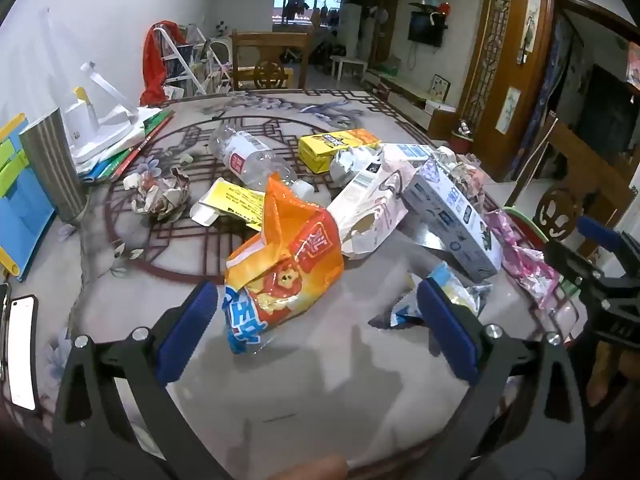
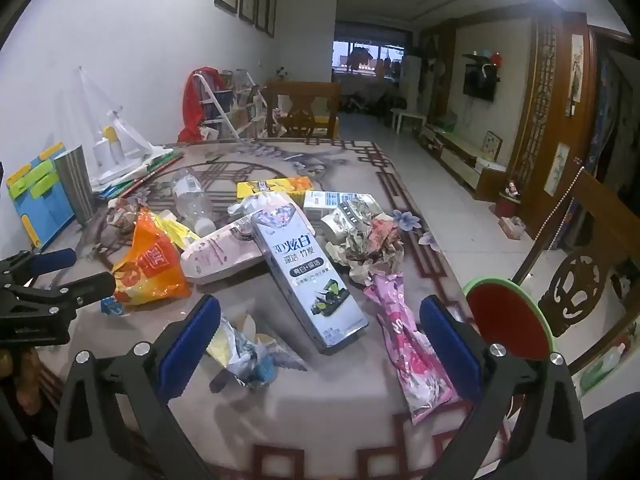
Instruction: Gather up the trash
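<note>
The left gripper is wide open and holds nothing. It tips down toward the table. Just in front of it, a bit to the left, lies a crinkly orange snack bag. The bag touches no pad. The gripper looks set to go for this bag first, because it is the nearest piece of trash.

The right gripper is wide open too, with nothing in it. A small scrunched blue and silver wrapper lies between its jaws, close to the left pad. A long pink wrapper lies just inside the right pad. Neither is squeezed yet.

Farther out, the trash sits in one loose heap in the middle of the table. There is a grey toothpaste box, a pale pink box, a yellow box, a clear plastic bottle on its side, and a ball of crumpled paper. I think it is all piled there so it can be picked up piece by piece.

Only the left view shows a phone at the near left edge. Only the right view shows a round red and green thing past the right side of the table. It may be where the trash goes, but I cannot tell.
</note>
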Demonstrator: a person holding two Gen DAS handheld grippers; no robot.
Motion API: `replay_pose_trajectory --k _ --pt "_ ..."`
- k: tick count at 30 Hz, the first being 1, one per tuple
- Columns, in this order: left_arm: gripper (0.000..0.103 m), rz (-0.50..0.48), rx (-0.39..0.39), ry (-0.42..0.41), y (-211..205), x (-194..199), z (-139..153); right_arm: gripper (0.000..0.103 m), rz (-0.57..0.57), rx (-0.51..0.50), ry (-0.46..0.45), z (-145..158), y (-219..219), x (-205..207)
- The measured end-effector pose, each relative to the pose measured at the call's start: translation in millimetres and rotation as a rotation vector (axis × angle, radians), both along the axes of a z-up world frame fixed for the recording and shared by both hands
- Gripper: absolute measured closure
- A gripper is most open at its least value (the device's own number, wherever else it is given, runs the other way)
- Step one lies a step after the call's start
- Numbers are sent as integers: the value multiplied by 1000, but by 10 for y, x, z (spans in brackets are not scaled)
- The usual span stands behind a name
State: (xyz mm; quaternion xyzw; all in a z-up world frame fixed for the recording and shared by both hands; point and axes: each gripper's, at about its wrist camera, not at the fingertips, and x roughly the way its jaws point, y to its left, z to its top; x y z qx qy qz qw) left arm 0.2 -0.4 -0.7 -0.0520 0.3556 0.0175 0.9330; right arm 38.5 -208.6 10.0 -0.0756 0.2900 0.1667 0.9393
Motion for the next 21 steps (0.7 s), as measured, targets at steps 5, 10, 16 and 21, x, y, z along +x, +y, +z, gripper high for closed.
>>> replay_pose_trajectory --k 5,10,16,21 --pt "5 -10 -12 7 1 10 -2 7 3 8 0 15 5 -33" --pt "5 -16 -5 0 -33 -5 7 7 -1 9 22 -87 -55 62" --pt "5 -9 -19 13 -22 2 -81 7 -11 -1 28 -81 -22 51" --pt "5 -6 -22 21 -38 27 -88 7 -10 -8 41 -85 -20 57"
